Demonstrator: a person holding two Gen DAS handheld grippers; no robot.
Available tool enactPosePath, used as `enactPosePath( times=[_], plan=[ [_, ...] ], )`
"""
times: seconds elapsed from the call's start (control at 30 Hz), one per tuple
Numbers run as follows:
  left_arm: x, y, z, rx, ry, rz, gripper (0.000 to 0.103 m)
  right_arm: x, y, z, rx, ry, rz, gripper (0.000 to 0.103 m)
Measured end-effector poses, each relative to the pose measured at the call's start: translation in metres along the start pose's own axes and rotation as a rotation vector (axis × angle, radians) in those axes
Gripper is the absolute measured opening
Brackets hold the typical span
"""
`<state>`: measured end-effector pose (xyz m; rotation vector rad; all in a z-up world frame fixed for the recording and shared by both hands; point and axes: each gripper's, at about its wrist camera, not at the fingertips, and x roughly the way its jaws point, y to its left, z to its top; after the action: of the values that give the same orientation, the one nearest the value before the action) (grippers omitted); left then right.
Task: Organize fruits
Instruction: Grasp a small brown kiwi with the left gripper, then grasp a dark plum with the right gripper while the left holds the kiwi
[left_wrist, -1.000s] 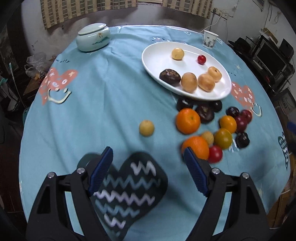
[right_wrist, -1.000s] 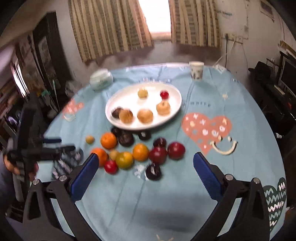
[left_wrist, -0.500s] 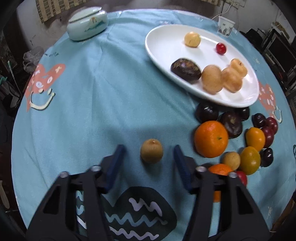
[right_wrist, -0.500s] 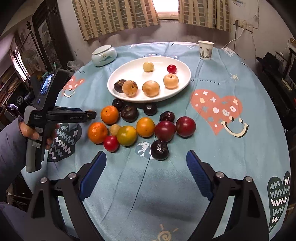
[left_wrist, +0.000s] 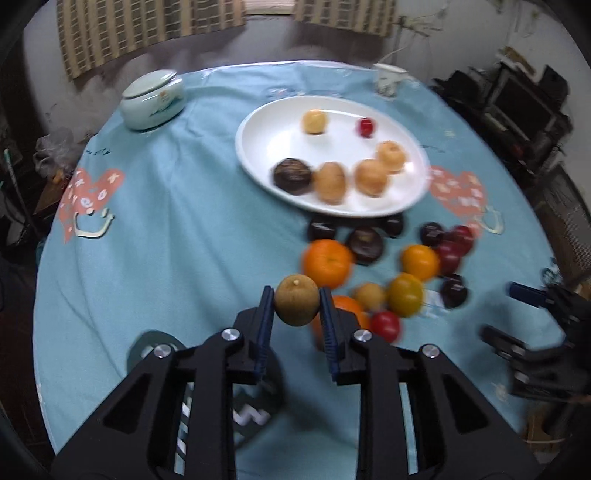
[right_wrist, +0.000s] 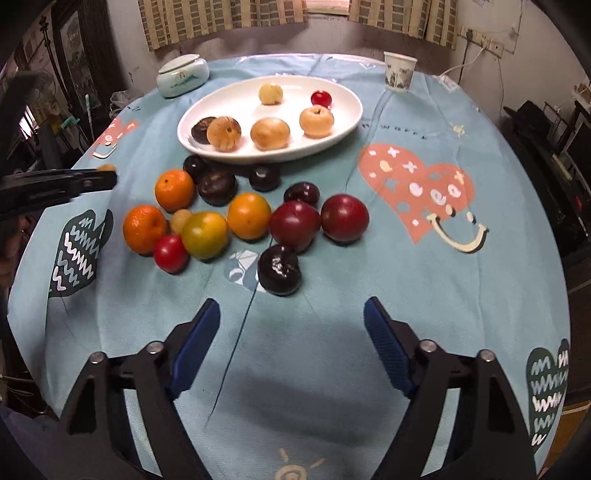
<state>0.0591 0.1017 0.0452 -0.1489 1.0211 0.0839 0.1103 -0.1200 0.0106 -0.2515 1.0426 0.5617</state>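
The left tongs (left_wrist: 296, 306) were clenched on a small brown fruit (left_wrist: 296, 305), which sat between the blue pads near their tips, lifted clear of the blue tablecloth (left_wrist: 177, 236); the right tongs (right_wrist: 291, 345) were released, jaws wide, holding nothing, with bare cloth between them. The step in hand looked like carrying the brown fruit to the white plate (left_wrist: 258, 147), which lay well ahead of the left tongs and a little to their right; to do it well, the grip should be kept firm but not crushing, since the fruit was round and held only at its sides; the path should pass over the loose fruit heap (left_wrist: 388, 273) just ahead and to the right without brushing it; the fruit should be lowered onto a bare part of the plate, left of the tan fruits already there, before the jaws part, lest it roll.

The left wrist view, blurred by motion, showed the grasp itself; the right wrist view showed only a sliver of the brown fruit at the left tongs' tip, far to the left of the right tongs, but it showed the heap and plate sharply.
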Motion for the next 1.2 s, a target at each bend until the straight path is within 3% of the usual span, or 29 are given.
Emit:
enactPosePath(
  times=[0.13,0.3,0.37,0.8,1.2],
  plan=[
    [-0.013,-0.036,-0.009,0.065,0.001,-0.088,0.025,0.014,0.000,0.007,0.003,0.015,0.016,0.071],
    [-0.013,-0.052,-0.015,0.087,0.018,-0.098,0.025,0.034,0.001,0.020,0.003,0.044,0.049,0.060],
    [-0.013,-0.052,-0.016,0.083,0.023,-0.098,0.025,0.042,0.002,0.021,-0.016,0.084,0.056,0.032],
    [-0.009,-0.059,-0.012,0.100,0.040,-0.082,0.025,0.019,-0.001,0.003,0.018,0.092,0.142,0.031],
    [-0.006,-0.076,0.030,0.138,-0.004,-0.067,0.025,0.007,-0.009,0.019,0.068,0.053,0.182,0.031]
  ],
)
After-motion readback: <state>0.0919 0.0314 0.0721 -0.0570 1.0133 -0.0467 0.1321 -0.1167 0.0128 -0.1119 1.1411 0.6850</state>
